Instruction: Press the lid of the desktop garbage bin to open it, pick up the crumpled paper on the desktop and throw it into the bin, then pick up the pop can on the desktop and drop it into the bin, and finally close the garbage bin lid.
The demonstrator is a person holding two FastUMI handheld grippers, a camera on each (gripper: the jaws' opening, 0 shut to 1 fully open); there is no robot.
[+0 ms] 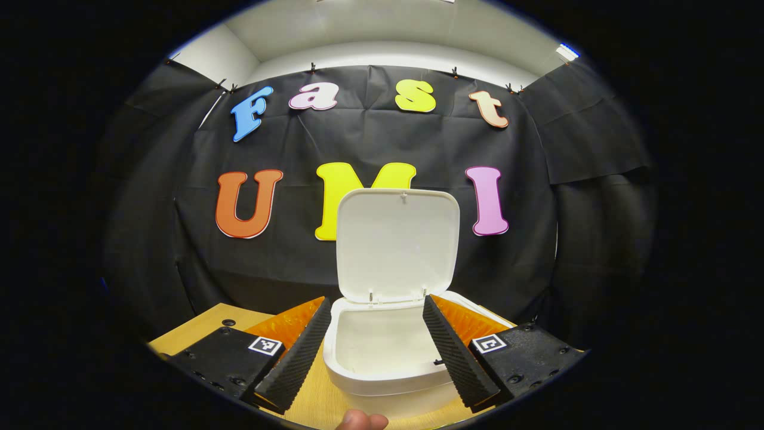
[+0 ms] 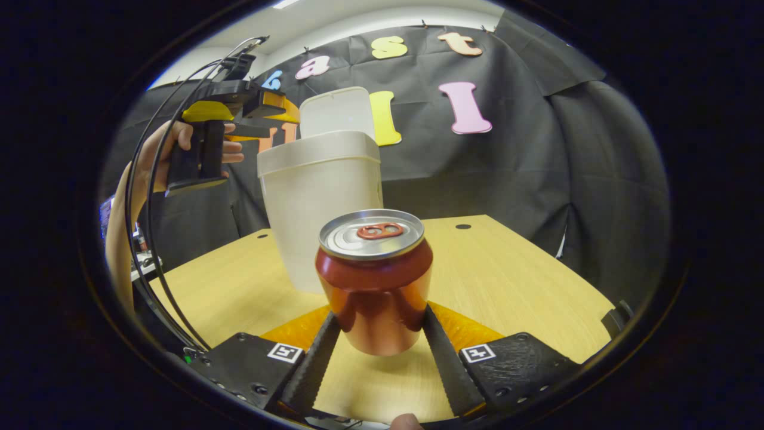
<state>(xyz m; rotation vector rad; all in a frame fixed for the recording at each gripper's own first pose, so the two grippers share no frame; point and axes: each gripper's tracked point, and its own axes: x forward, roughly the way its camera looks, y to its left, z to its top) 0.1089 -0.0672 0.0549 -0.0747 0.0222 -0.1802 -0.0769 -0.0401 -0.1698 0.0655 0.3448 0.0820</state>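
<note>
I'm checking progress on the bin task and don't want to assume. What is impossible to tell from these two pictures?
- Whether the crumpled paper is inside the bin: left gripper view, its floor is cut off by the near rim.
- Whether the right gripper truly presses the pop can: right gripper view, the can's body hides the contact.
- The left gripper fingers' state: right gripper view, bin lid hides them.

No readable text or labels anywhere, not even on the pop can (image 2: 374,280).

Light wooden table (image 2: 513,269) with small dark holes, black cloth wall (image 2: 567,149) behind.
</note>
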